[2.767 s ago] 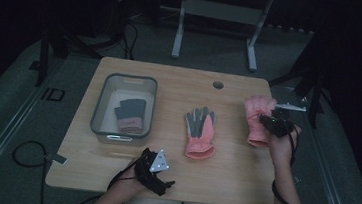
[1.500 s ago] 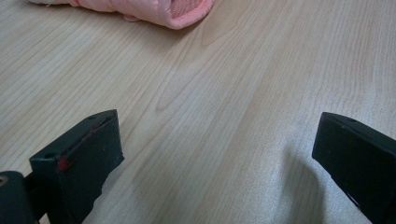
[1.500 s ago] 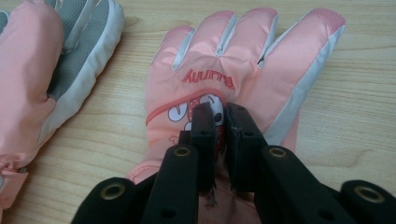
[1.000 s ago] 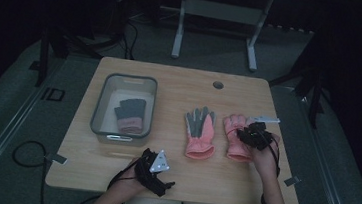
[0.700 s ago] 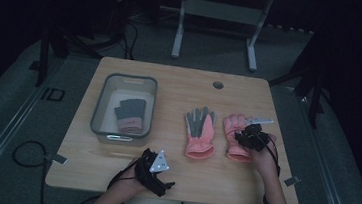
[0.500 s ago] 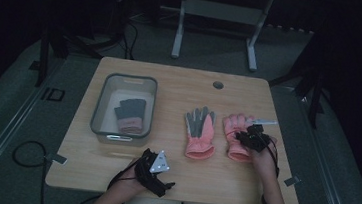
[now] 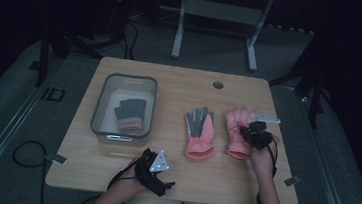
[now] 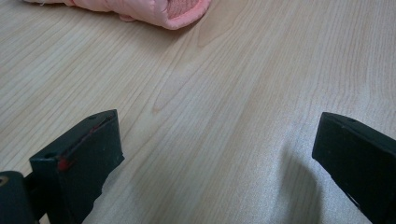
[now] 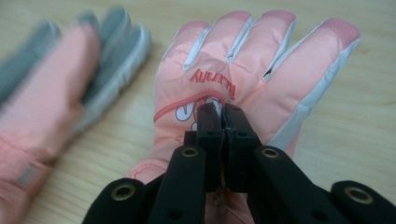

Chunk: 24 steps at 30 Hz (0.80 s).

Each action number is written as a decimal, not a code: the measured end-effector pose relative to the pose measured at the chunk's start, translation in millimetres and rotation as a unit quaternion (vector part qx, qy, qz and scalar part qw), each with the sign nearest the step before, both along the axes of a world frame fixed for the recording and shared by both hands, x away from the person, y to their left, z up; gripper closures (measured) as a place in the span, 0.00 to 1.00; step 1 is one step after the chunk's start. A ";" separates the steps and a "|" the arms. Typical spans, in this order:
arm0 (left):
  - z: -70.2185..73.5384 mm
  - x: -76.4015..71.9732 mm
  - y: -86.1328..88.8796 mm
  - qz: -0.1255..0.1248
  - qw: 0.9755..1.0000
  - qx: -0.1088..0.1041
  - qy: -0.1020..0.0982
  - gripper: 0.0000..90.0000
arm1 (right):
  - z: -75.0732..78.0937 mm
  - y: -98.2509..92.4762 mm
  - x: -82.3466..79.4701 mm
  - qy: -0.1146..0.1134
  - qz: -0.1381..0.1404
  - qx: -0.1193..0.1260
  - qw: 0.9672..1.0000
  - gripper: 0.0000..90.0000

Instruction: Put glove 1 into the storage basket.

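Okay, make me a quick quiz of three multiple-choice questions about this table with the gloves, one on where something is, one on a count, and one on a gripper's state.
1. Where does the dark grey glove with the pink cuff lie?
A. in the clear plastic bin
B. on the bare wooden table
C. on the floor

2. How many pink padded gloves lie on the tabletop outside the bin?
A. one
B. two
C. four

3. How do the right gripper's jaws stand?
A. wide apart above the table
B. shut on the back of the pink glove with the printed logo
C. shut on the bin's rim

Answers:
1 A, it rests inside the bin.
2 B, the logo glove and the grey-palmed pink glove lie side by side.
3 B, the jaws pinch its fabric.
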<state>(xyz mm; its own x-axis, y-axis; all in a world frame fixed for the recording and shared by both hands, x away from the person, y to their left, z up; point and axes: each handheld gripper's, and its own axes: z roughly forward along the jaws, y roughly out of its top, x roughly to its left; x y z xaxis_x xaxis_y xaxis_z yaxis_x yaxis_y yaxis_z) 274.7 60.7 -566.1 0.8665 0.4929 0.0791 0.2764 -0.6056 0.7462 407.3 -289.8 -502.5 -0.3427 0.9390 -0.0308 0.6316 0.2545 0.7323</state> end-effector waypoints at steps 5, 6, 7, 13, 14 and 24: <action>0.0 0.2 0.0 -0.001 1.000 0.001 -0.001 0.01 | 33.4 7.0 -5.9 -0.029 -0.005 0.001 1.000 0.96; 0.0 0.2 0.0 -0.001 1.000 0.001 -0.001 0.01 | 41.4 9.2 -7.1 -0.035 -0.006 0.000 0.999 0.96; 0.0 0.0 0.0 -0.001 1.000 0.000 0.000 0.01 | 46.1 10.3 -8.0 -0.038 -0.006 0.002 0.999 0.96; 0.0 0.0 0.2 -0.002 1.000 -0.001 -0.001 0.01 | 75.9 25.9 -14.6 -0.059 0.004 0.009 0.998 0.96; 0.1 0.0 0.1 -0.002 1.000 0.000 -0.002 0.01 | 79.9 29.2 -15.5 -0.060 0.007 0.010 0.998 0.96; -0.2 0.0 -0.3 -0.004 1.000 0.000 -0.001 0.01 | 103.4 66.9 -23.2 -0.077 0.033 0.019 0.996 0.96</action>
